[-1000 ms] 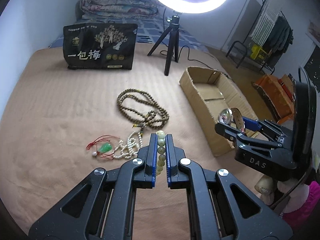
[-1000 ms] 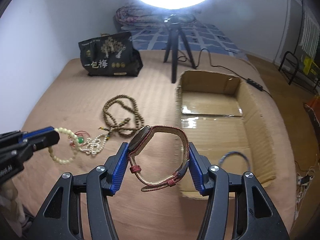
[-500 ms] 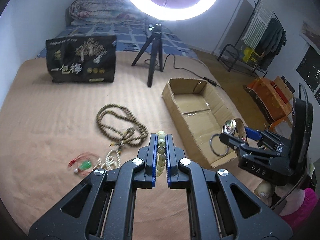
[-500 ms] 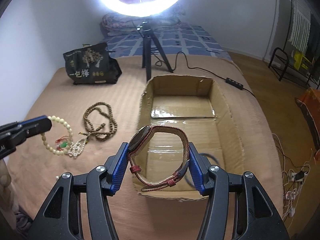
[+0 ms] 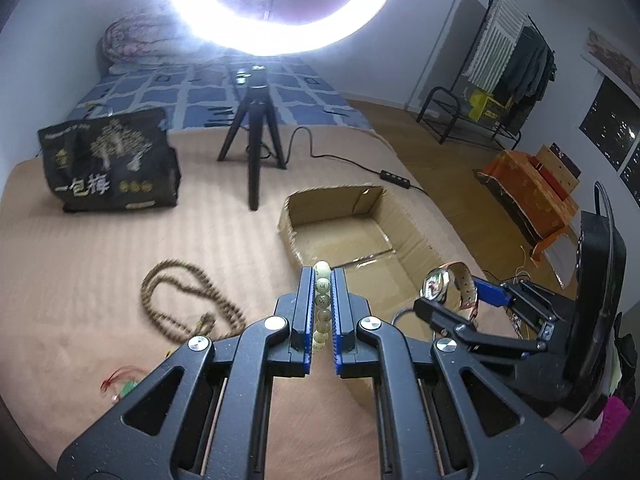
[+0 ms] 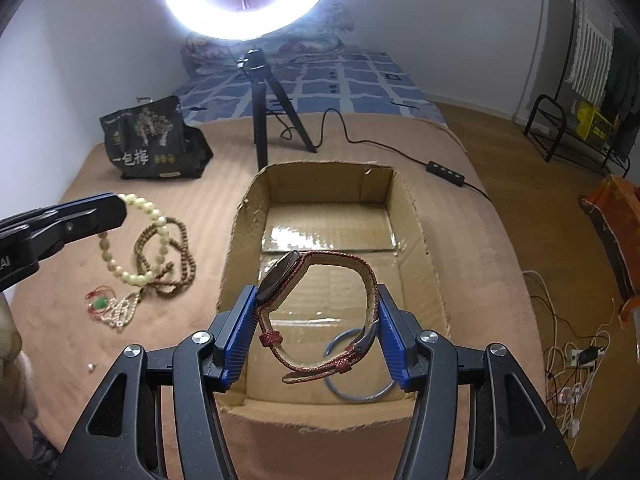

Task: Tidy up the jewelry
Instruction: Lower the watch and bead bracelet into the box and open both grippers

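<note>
Jaws of the right gripper clamp a stiff-banded wristwatch over the cardboard box; the left gripper pinches a light, dangling pale bead bracelet, safest held by its strand.

bed (tan cover) | cardboard box | brown bead necklace | black bag | tripod
</note>
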A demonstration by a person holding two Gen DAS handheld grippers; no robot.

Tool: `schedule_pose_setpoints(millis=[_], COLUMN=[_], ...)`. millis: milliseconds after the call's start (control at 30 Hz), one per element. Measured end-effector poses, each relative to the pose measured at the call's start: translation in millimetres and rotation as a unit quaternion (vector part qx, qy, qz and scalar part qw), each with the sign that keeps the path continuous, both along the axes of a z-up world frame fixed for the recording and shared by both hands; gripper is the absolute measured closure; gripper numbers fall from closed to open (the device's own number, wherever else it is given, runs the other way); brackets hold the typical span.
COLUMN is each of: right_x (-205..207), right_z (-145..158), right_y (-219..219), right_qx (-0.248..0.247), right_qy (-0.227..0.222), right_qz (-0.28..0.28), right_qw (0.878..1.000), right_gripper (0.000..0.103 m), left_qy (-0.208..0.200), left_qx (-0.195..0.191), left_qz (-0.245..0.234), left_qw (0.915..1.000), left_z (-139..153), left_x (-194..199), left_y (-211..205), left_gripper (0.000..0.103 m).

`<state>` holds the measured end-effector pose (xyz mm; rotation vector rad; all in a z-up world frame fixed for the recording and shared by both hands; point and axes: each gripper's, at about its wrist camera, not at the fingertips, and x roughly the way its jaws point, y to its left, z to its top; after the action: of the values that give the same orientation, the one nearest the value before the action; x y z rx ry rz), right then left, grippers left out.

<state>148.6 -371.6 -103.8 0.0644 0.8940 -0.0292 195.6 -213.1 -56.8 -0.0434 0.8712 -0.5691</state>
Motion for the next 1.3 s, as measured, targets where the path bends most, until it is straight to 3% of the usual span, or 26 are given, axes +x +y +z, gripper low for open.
schedule_pose_setpoints(millis=[833, 1133, 1200, 1233, 1300], right_x=[32.7, 32.3, 32.1, 32.1, 30.9], right_z=[-29.6, -30.8, -30.1, -29.6, -29.6], right_y=[-47.9, -48.5, -47.4, -46.7, -46.4], right_qx=[0.011, 0.012, 0.006, 0.004, 0.002], right_qy=[0.027, 0.029, 0.027, 0.026, 0.025], right_qz=[-0.045, -0.052, -0.053, -0.054, -0.055], right_qw=[0.999, 0.998, 0.998, 0.998, 0.998], right_gripper=[0.047, 0.044, 0.036, 0.034, 0.032], left_qy=[0.001, 0.003, -0.001, -0.003, -0.006], left_qx=[0.037, 0.046, 0.049, 0.052, 0.054], left_qz=[-0.010, -0.012, -0.011, -0.010, -0.009], left_qw=[0.9993, 0.9989, 0.9987, 0.9986, 0.9985], left_z=[-30.4, -32.3, -31.8, -31.6, -30.1], left_x=[56.6, 57.0, 56.2, 55.7, 54.8], left_y=[-73.6, -77.0, -76.9, -76.9, -75.6], left_gripper=[0.098, 0.098, 0.098, 0.097, 0.087])
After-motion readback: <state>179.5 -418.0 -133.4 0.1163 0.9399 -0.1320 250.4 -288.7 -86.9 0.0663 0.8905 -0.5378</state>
